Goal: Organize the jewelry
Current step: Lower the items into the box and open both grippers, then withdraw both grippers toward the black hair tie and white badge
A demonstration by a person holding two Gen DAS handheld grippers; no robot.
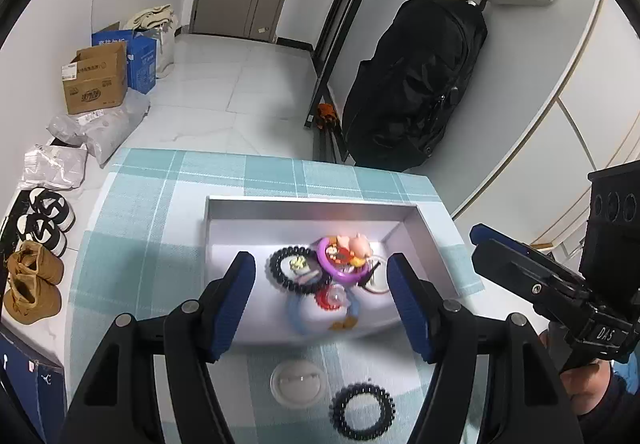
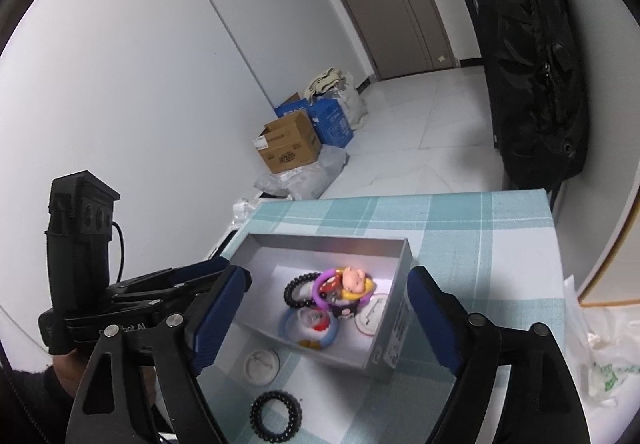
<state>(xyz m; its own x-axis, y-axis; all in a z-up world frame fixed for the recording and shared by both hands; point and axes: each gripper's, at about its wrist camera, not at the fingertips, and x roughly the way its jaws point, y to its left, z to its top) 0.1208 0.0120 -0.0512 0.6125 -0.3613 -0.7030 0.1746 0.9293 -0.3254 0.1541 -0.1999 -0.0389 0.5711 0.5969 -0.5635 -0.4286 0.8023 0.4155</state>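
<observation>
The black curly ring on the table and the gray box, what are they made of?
The black coil hair tie looks like glossy plastic: its spiral ridges catch small highlights. The gray box looks like matte cardboard, with thin straight walls and a printed label outside, though coated paperboard cannot be ruled out.

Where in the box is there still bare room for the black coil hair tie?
Inside the silver box, the floor is bare along the far wall and in the far left corner. The middle and right are crowded around the purple ring. The loose black coil hair tie lies on the cloth beside the white disc.
</observation>
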